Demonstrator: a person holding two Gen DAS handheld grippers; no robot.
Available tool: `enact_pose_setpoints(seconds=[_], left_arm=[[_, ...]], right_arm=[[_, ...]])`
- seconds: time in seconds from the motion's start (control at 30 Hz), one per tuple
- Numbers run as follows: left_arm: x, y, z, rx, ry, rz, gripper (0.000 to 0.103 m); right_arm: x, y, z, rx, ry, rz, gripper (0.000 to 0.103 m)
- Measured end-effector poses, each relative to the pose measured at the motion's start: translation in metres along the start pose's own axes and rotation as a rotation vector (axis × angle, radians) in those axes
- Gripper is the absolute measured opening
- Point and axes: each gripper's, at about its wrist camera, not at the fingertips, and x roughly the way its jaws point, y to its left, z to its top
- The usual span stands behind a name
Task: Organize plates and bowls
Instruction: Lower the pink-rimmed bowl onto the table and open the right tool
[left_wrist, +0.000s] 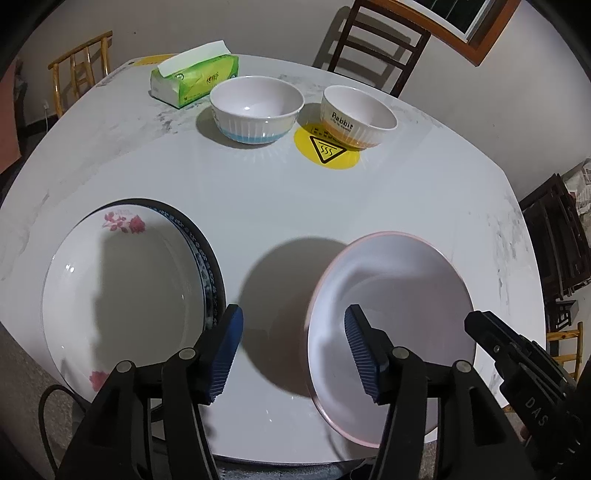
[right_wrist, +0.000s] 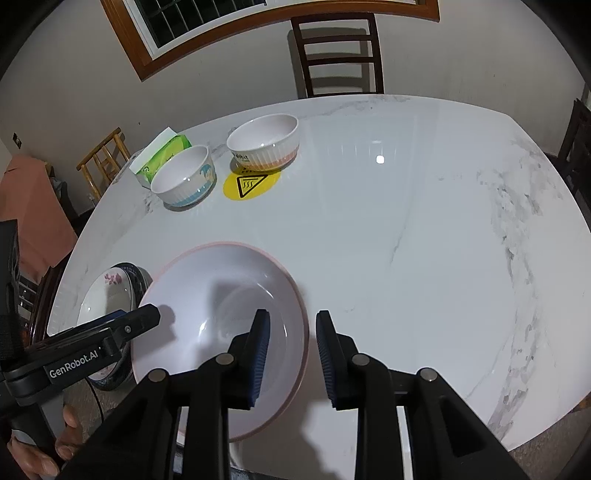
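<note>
The pink plate (right_wrist: 221, 314) sits near the table's (right_wrist: 406, 221) front edge, beside a stack of 2 plates (left_wrist: 122, 288). The right gripper (right_wrist: 291, 350) is part open, its fingers straddling the pink plate's right rim without clamping it. The left gripper (left_wrist: 293, 350) hangs wide open, holding nothing. The plate looks stiff, glossy and breakable; a firm rim pinch seems best. 2 bowls (left_wrist: 256, 107) wait farther back.

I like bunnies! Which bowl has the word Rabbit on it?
The bowl with the orange bottom, sitting partly on the yellow sticker. The other bowl, beside the tissue pack, has a blue bottom and shows no such word.
</note>
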Motion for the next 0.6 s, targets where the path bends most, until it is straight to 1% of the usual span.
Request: enact_pose_setpoints(seconds=[0.37, 0.5, 0.6], left_arm=[[-0.01, 0.005, 0.013, 0.015, -0.033, 0.015, 0.056], [-0.014, 0.011, 0.019, 0.012, -0.044, 0.024, 0.061], [-0.016, 0.016, 0.024, 0.01, -0.047, 0.027, 0.061]], right_arm=[[-0.001, 0.007, 0.016, -0.038, -0.021, -0.021, 0.026], [0.001, 0.013, 0.021, -0.066, -0.022, -0.024, 0.026], [0.003, 0.019, 0.025, -0.086, -0.018, -0.024, 0.027]])
